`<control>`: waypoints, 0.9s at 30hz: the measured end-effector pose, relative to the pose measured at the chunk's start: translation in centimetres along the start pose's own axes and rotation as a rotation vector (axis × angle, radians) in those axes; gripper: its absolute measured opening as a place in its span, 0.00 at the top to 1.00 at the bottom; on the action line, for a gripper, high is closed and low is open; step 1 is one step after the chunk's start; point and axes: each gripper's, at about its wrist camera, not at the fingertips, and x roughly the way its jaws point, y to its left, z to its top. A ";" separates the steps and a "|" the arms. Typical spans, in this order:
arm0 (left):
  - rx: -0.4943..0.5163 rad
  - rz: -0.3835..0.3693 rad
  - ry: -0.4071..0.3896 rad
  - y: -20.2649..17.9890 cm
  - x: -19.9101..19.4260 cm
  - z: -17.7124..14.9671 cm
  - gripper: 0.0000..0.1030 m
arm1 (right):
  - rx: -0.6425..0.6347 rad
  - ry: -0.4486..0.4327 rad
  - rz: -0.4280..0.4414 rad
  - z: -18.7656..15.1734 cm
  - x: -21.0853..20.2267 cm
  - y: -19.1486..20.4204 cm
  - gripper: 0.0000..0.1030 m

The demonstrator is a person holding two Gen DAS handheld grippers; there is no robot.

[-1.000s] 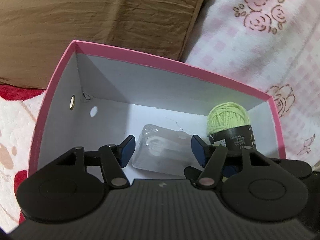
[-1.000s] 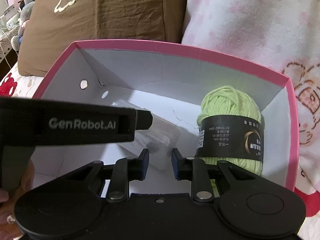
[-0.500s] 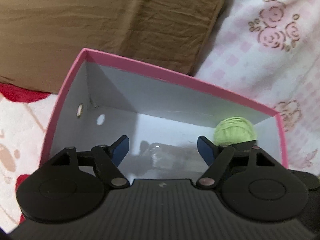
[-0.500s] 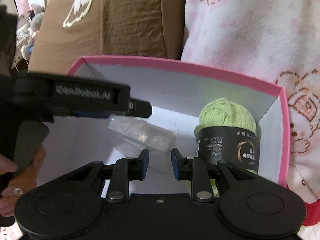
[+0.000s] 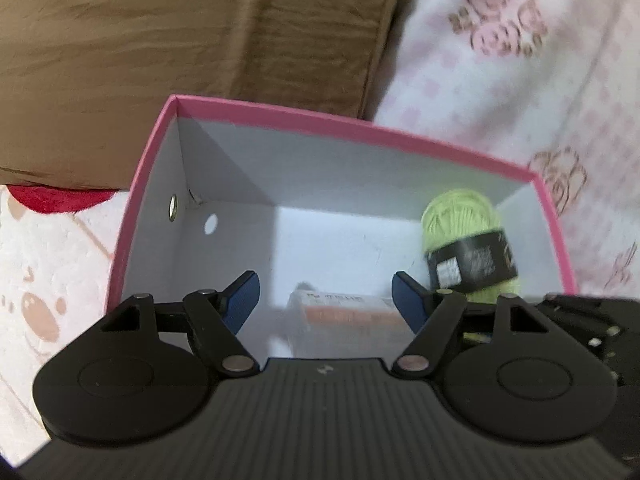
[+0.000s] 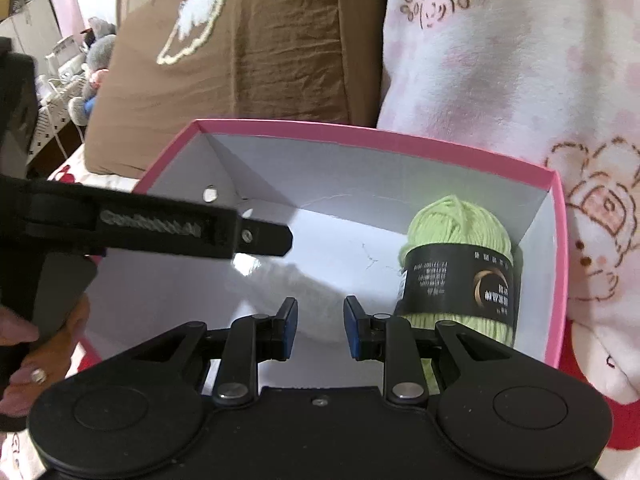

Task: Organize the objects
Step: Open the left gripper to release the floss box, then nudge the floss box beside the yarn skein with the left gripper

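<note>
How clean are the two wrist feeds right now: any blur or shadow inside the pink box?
Left wrist: motion blur smears the clear package; a shadow covers the pink box's left floor. Right wrist: sharper on the green yarn; the left gripper is smeared.

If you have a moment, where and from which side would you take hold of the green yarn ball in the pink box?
Probably the green yarn ball is best gripped across its black paper band, coming from above. It lies close to the right wall of the pink box, so a sideways approach looks blocked, and the band is its firmest part.
</note>
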 end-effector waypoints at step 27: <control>-0.161 0.005 0.218 -0.2 2.2 -3.5 0.52 | -0.008 0.244 0.060 -1.4 2.5 2.1 0.41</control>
